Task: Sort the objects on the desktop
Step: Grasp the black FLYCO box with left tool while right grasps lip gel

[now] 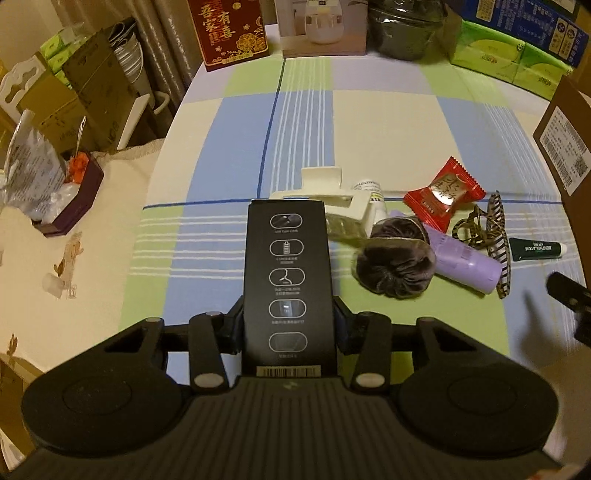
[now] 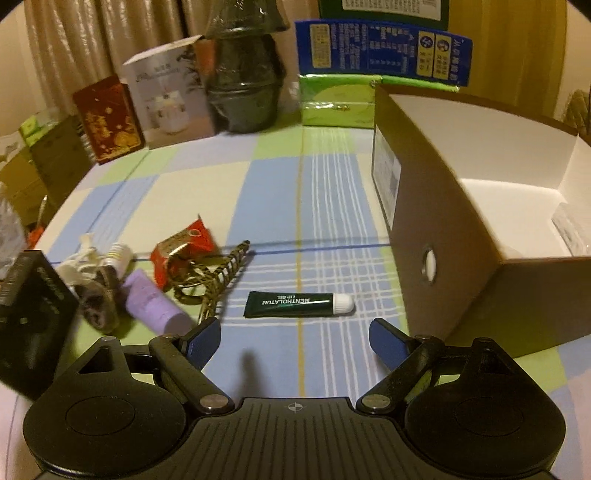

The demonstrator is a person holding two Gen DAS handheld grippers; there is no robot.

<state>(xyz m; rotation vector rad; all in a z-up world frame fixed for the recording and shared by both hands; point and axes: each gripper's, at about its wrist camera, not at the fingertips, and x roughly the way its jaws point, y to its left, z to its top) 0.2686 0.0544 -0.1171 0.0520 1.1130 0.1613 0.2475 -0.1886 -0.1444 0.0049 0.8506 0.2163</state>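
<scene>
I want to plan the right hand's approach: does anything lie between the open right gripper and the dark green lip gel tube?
No. The right wrist view shows only bare checked tablecloth between the right gripper and the dark green lip gel tube.

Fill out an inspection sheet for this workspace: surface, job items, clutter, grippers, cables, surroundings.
Surface: checked tablecloth in blue, green and cream.
Job's things: black box, white claw clip, red candy packet, grey scrunchie, purple tube, striped hair clip, green lip gel tube lying apart from the pile.
Clutter: red gift box, dark jar, green tissue packs along the far edge.
Grippers: left gripper shut on the black box; right gripper open, just short of the lip gel tube.
Cables: nothing seen.
Surroundings: open cardboard box at right, curtains behind.
</scene>
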